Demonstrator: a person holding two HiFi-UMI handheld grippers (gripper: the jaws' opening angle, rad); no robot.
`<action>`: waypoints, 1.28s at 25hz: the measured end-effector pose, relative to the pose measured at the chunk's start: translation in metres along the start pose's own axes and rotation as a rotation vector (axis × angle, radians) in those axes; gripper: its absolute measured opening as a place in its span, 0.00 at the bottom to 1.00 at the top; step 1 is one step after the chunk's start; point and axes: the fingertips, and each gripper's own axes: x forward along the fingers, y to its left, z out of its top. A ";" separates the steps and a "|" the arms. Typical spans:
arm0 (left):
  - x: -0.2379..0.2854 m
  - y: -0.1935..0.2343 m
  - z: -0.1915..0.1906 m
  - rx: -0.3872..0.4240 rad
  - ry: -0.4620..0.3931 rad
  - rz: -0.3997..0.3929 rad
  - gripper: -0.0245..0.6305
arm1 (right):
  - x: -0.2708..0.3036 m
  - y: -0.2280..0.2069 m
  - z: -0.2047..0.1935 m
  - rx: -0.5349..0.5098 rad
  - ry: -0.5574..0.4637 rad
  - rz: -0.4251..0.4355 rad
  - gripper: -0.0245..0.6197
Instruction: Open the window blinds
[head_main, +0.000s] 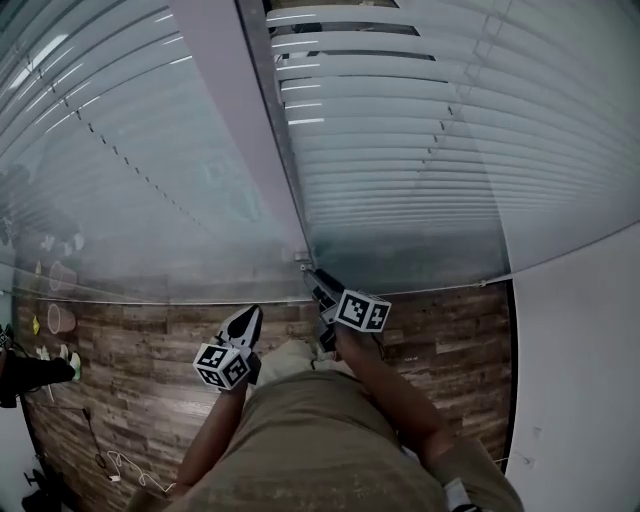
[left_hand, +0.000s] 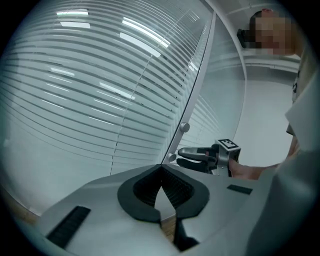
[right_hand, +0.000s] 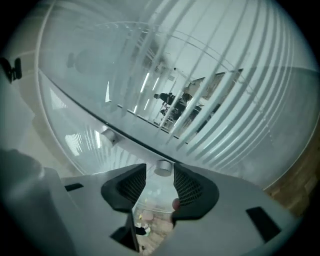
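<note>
White slatted blinds (head_main: 420, 130) hang behind two glass panes split by a grey upright frame (head_main: 240, 120). A small round silver knob (right_hand: 163, 167) sits on the glass at the frame's foot. It lies between the tips of my right gripper (right_hand: 160, 172), whose jaws stand open with a little gap on either side. In the left gripper view the right gripper (left_hand: 181, 156) reaches level to that knob (left_hand: 172, 158); a second knob (left_hand: 185, 127) sits higher. My left gripper (head_main: 243, 322) hovers lower left, off the glass, shut on nothing (left_hand: 161, 170). Through the tilted slats (right_hand: 200, 100) a room shows.
Wood-plank floor (head_main: 130, 370) runs along the foot of the glass. A white wall (head_main: 580, 380) closes the right side. Cups and small objects (head_main: 60, 320) show at far left, and a thin cable (head_main: 120, 465) lies on the floor. My trouser leg (head_main: 310, 430) fills the bottom.
</note>
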 end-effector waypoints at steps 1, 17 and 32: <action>-0.001 0.002 0.005 -0.002 -0.005 0.003 0.06 | -0.004 0.011 0.002 -0.034 0.003 0.005 0.28; -0.019 0.036 0.073 -0.055 -0.099 -0.032 0.06 | -0.003 0.108 0.047 0.037 -0.061 0.117 0.32; -0.040 0.083 0.068 -0.043 -0.049 -0.142 0.06 | -0.007 0.086 0.035 -0.024 -0.138 -0.156 0.23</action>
